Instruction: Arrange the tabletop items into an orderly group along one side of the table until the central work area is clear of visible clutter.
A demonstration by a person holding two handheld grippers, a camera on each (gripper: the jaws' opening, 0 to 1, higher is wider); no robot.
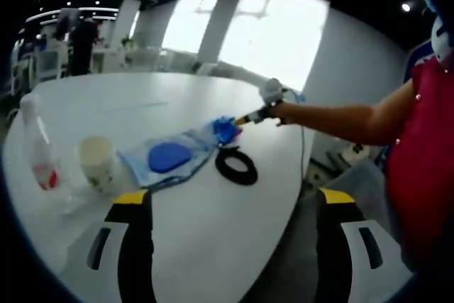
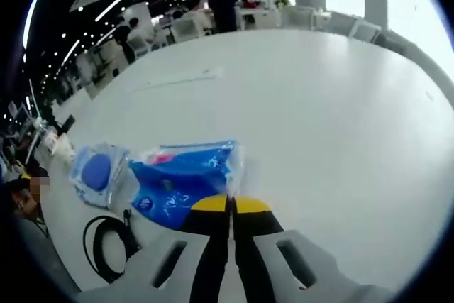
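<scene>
In the left gripper view the left tongs stand released, their yellow-tipped jaws wide apart over the near edge of the white bench. Between the jaws, just beyond them, a black cable coil lies flat. At ten o'clock from it sits a clear pouch holding a blue disc, with a paper cup beside it and a clear bottle with a red label further towards nine o'clock; the printing on both is too blurred to read. At one o'clock from the coil, a person's arm reaches in, holding the right tongs against a blue packet.

In the right gripper view the right tongs are clenched on the edge of that blue packet; its white lettering and pink patch cannot be read. The pouch lies at nine o'clock from it, and the coil at seven o'clock is partly cut off. Beyond, the bench runs bare to chairs, desks, standing people and bright windows under ceiling strip lights.
</scene>
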